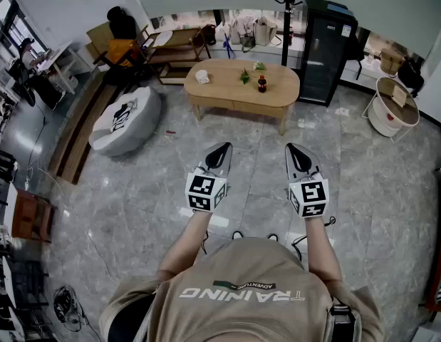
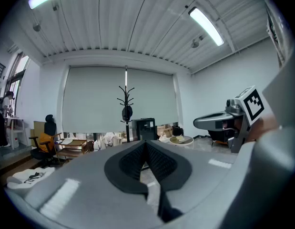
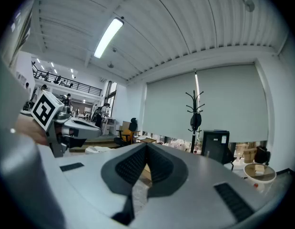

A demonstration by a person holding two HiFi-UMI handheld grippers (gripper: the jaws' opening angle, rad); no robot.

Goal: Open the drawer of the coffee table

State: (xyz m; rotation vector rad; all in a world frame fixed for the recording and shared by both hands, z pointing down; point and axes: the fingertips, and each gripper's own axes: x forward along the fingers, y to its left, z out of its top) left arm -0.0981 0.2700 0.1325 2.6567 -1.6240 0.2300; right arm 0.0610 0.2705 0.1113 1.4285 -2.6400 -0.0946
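Note:
The oval wooden coffee table (image 1: 220, 84) stands across the room ahead of me, with its drawer front (image 1: 252, 107) on the near side, closed. On its top lie a white object (image 1: 201, 76), a small green plant (image 1: 245, 75) and a dark bottle (image 1: 261, 84). My left gripper (image 1: 226, 147) and right gripper (image 1: 291, 148) are held side by side over the marble floor, well short of the table. Both point level towards it. The tips meet in each gripper view, left gripper (image 2: 145, 142), right gripper (image 3: 147, 145), and nothing is between them.
A grey beanbag (image 1: 124, 120) lies left of the table. A black cabinet (image 1: 325, 48) stands behind the table's right end, a round white side table (image 1: 391, 105) further right. Chairs and a wooden bench (image 1: 170, 48) line the back left. A coat stand (image 2: 126, 109) rises by the far wall.

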